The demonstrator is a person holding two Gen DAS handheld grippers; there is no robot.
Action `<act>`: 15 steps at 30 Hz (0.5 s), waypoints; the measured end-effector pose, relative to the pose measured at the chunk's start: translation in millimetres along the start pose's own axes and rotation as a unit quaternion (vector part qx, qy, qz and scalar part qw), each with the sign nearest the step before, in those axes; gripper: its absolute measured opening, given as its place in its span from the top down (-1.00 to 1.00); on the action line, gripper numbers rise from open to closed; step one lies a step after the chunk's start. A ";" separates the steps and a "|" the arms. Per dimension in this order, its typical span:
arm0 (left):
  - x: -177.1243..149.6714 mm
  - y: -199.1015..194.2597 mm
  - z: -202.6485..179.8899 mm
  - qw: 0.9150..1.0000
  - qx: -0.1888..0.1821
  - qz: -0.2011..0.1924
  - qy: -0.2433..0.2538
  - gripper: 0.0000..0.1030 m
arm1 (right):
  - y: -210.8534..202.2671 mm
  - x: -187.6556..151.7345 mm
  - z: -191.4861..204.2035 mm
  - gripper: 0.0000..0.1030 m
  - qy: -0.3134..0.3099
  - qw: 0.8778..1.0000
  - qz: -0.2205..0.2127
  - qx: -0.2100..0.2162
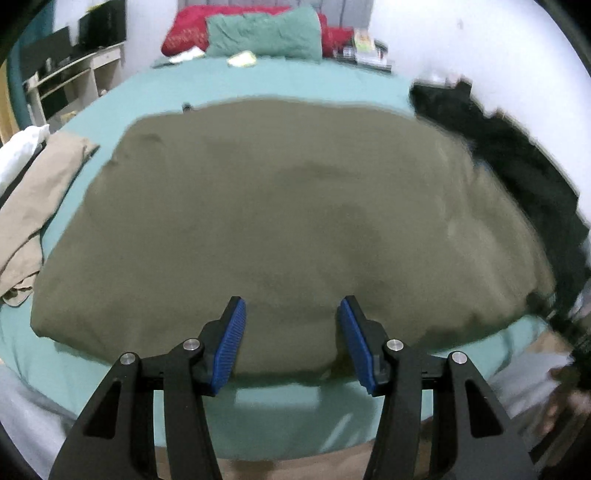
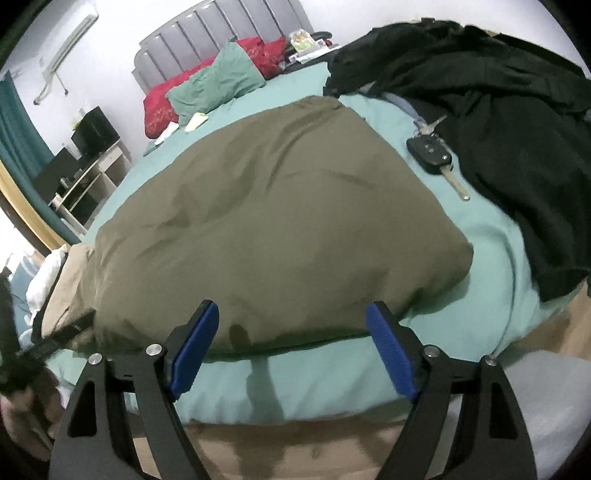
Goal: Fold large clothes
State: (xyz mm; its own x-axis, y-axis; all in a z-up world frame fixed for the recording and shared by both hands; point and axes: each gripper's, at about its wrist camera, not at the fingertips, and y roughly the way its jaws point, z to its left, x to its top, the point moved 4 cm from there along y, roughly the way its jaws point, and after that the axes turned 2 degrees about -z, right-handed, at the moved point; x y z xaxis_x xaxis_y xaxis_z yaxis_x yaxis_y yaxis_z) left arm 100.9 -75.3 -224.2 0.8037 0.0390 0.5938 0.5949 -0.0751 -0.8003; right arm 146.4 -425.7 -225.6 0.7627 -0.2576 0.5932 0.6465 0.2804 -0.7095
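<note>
A large olive-green garment [image 1: 288, 229] lies spread flat on the teal bed sheet [image 1: 258, 85]; it also shows in the right wrist view [image 2: 280, 221]. My left gripper [image 1: 291, 314] is open and empty, its blue pads [image 1: 232, 339] just above the garment's near edge. My right gripper [image 2: 293, 325] is open and empty, its blue pads [image 2: 391, 354] at the garment's near edge, towards its right corner.
Black clothes [image 2: 498, 129] are heaped at the right, with a car key [image 2: 432, 151] beside them. A beige garment [image 1: 33, 206] lies at the left. Green [image 1: 266, 33] and red pillows [image 1: 184, 29] sit by the headboard. A desk [image 1: 66, 77] stands far left.
</note>
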 end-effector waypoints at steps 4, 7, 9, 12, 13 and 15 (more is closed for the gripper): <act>-6.7 14.0 5.2 1.000 0.002 0.015 -0.001 -0.17 | 6.7 -1.6 -3.9 -0.70 0.021 1.000 0.015 0.007; -5.3 14.6 8.1 1.000 -0.001 0.018 -0.004 -0.20 | 5.8 -14.0 -9.8 -0.70 0.047 0.998 0.026 0.014; -5.9 15.6 8.0 1.000 0.000 0.016 -0.001 -0.20 | 3.9 -14.3 -7.8 -0.70 0.047 0.999 0.017 0.013; -5.7 14.3 4.3 1.000 0.005 0.016 -0.001 -0.21 | 10.4 -7.5 -7.0 -0.72 0.047 0.999 0.008 0.016; -4.5 10.9 3.9 1.000 0.006 0.016 -0.006 -0.21 | 13.3 -3.4 -7.3 -0.79 0.051 0.998 0.002 0.020; -2.1 2.7 3.0 1.000 0.001 0.007 -0.021 -0.21 | 18.4 7.3 -8.7 -0.80 0.065 0.997 -0.012 0.028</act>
State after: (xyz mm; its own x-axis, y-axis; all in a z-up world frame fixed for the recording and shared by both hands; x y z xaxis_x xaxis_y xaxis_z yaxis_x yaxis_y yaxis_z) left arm 100.9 -72.6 -227.8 0.8119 0.0790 0.5784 0.5834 -0.0742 -0.8088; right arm 163.7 -430.4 -237.6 0.7413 -0.3808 0.5526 0.6668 0.3239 -0.6712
